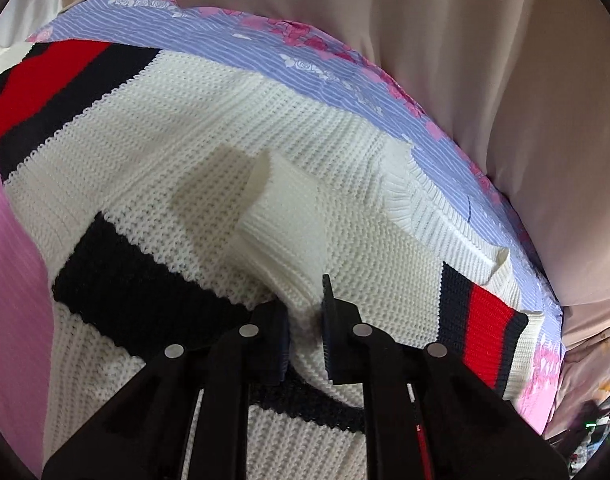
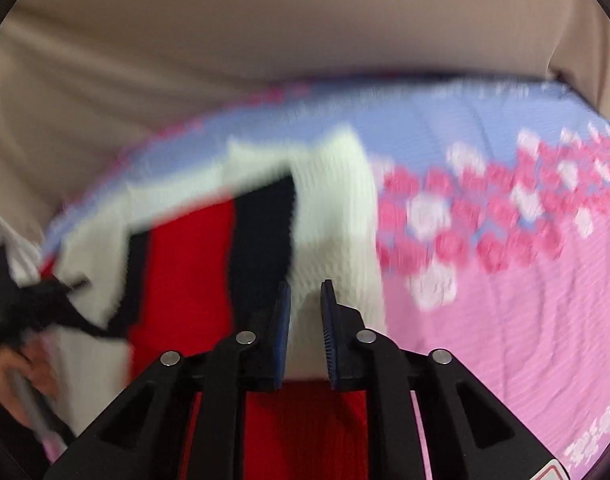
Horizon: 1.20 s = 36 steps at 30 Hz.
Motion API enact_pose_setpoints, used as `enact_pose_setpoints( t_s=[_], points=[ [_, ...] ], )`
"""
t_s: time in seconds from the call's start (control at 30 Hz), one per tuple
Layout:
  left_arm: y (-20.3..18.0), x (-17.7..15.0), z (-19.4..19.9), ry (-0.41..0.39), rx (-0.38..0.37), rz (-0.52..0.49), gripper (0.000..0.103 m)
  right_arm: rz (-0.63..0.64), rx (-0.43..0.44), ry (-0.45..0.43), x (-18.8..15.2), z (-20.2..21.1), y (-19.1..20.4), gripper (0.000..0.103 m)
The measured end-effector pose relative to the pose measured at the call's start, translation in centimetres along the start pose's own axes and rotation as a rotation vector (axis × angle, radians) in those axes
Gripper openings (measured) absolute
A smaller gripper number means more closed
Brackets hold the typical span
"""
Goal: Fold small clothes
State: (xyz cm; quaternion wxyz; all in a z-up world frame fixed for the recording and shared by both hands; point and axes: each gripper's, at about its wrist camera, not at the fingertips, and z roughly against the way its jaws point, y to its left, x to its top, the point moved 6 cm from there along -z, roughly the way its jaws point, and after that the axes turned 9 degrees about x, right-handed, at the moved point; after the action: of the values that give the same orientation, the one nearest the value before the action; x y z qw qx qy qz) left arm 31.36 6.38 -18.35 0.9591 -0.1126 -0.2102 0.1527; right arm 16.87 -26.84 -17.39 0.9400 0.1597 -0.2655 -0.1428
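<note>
Both hand-held grippers, left and right, pinch narrowly the white knit sweater with red-and-black stripes on the floral bedsheet.

Left wrist view: mounted behind left gripper, aimed forward and down, close over sweater. Right wrist view: behind right gripper, equally close, blurred. Shared: sweater, floral sheet, beige curtain.

Sweater on bedsheet, below curtain
</note>
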Motion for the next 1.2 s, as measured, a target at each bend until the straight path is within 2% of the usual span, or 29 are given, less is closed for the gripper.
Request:
enact_pose_setpoints(
  t_s=[0.1, 0.13, 0.17, 0.2, 0.23, 0.27, 0.3, 0.43, 0.53, 0.6, 0.67, 0.73, 0.8, 0.9, 0.97, 1.07, 1.1, 1.17, 1.2],
  points=[
    [1.9, 0.4, 1.8, -0.001, -0.056, 0.073, 0.018, -0.08, 0.004, -0.001, 1.0, 0.9, -0.5, 0.0],
    [3.3, 1.1, 3.3, -0.046, -0.097, 0.132, 0.018, -0.075, -0.005, -0.014, 1.5, 1.8, -0.1, 0.001],
    [4.6, 1.9, 4.4, -0.088, -0.113, 0.174, 0.026, -0.057, -0.009, -0.024, 1.5, 2.6, 0.5, 0.003],
    [6.4, 2.8, 5.5, -0.13, -0.109, 0.22, 0.034, -0.037, -0.018, -0.033, 1.5, 3.4, 0.9, 0.007],
    [9.4, 4.1, 6.5, -0.174, -0.074, 0.285, 0.049, -0.02, -0.019, -0.039, 1.4, 4.3, 1.5, 0.011],
    [11.8, 5.2, 6.9, -0.196, -0.044, 0.334, 0.056, 0.001, -0.012, -0.038, 1.0, 5.3, 2.2, 0.012],
    [15.4, 6.8, 7.2, -0.209, 0.003, 0.398, 0.057, 0.009, -0.011, -0.033, -0.1, 6.1, 2.6, 0.014],
    [26.7, 11.1, 6.5, -0.215, 0.159, 0.591, 0.057, 0.011, 0.0, 0.012, -3.6, 8.2, 4.1, 0.02],
    [33.4, 12.8, 5.8, -0.208, 0.216, 0.749, 0.056, -0.006, -0.001, 0.054, -6.2, 8.3, 5.1, 0.024],
    [35.8, 13.7, 4.8, -0.185, 0.188, 0.816, 0.049, 0.004, -0.01, 0.087, -7.6, 8.2, 5.8, 0.024],
    [36.2, 14.1, 3.8, -0.148, 0.137, 0.828, 0.02, 0.027, -0.03, 0.109, -8.5, 8.2, 6.6, 0.027],
    [35.3, 15.3, 3.4, -0.124, 0.096, 0.776, 0.012, 0.039, -0.039, 0.114, -9.0, 8.3, 7.2, 0.029],
    [32.4, 16.5, 4.8, -0.167, 0.085, 0.685, 0.01, 0.046, -0.034, 0.105, -8.7, 8.5, 7.8, 0.029],
    [24.1, 18.2, 9.1, -0.271, 0.002, 0.454, 0.01, 0.062, -0.022, 0.084, -8.1, 8.9, 8.6, 0.032],
    [16.1, 17.7, 12.6, -0.327, -0.089, 0.278, 0.01, 0.077, -0.013, 0.073, -7.8, 8.9, 9.1, 0.033],
    [4.0, 13.6, 15.4, -0.312, -0.25, 0.053, 0.01, 0.072, 0.014, 0.064, -7.5, 8.9, 9.6, 0.033],
    [-0.6, 10.7, 15.3, -0.269, -0.315, -0.022, 0.01, 0.066, 0.021, 0.061, -7.3, 8.9, 9.6, 0.033],
    [-6.0, 6.1, 13.9, -0.183, -0.379, -0.101, 0.015, 0.053, 0.029, 0.045, -7.1, 9.0, 9.3, 0.033],
    [-9.3, 2.5, 11.9, -0.107, -0.395, -0.142, 0.016, 0.047, 0.03, 0.038, -6.9, 9.1, 9.0, 0.034]
  ],
)
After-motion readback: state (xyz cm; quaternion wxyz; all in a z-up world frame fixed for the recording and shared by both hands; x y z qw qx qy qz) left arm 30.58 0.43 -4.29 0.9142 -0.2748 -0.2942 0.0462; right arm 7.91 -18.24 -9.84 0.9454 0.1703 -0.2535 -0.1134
